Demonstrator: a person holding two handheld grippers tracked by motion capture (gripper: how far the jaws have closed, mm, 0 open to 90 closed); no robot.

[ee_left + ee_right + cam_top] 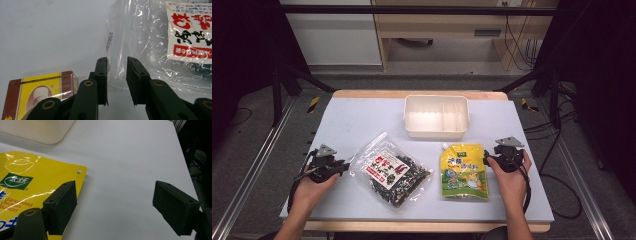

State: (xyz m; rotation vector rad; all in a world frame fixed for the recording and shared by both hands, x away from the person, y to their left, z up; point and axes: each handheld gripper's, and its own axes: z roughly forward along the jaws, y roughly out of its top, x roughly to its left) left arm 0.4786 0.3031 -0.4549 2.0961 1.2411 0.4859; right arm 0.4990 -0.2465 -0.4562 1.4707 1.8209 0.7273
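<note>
Stage judged early: nothing yet lifted, nothing yet placed. Clear seaweed snack bag (390, 170) lying flat on the white table mat (362, 117), front centre-left. Yellow granulated chicken bouillon pouch (463, 171) flat just right of it. White divided plastic bin (436, 116) beyond both, compartments bare as far as visible. Probable remaining work: secure each packet, carry to the bin, release.

Left gripper (343, 166) held low at the bag's left edge, forearm entering from the bottom, jaws pointing toward the bag. In the left gripper view, left gripper (117, 75) jaws narrowed to a slim gap with the bag's clear sealed edge (117, 50) between and beyond the pads; pad contact not confirmed, so grip not yet established. Red-and-yellow carton (37, 92) beside the near jaw.

Right gripper (486, 159) level at the pouch's right edge. In the right gripper view, right gripper (113, 200) jaws spread wide, one pad over the pouch (37, 180) edge, the other over bare mat; nothing pinched.
</note>
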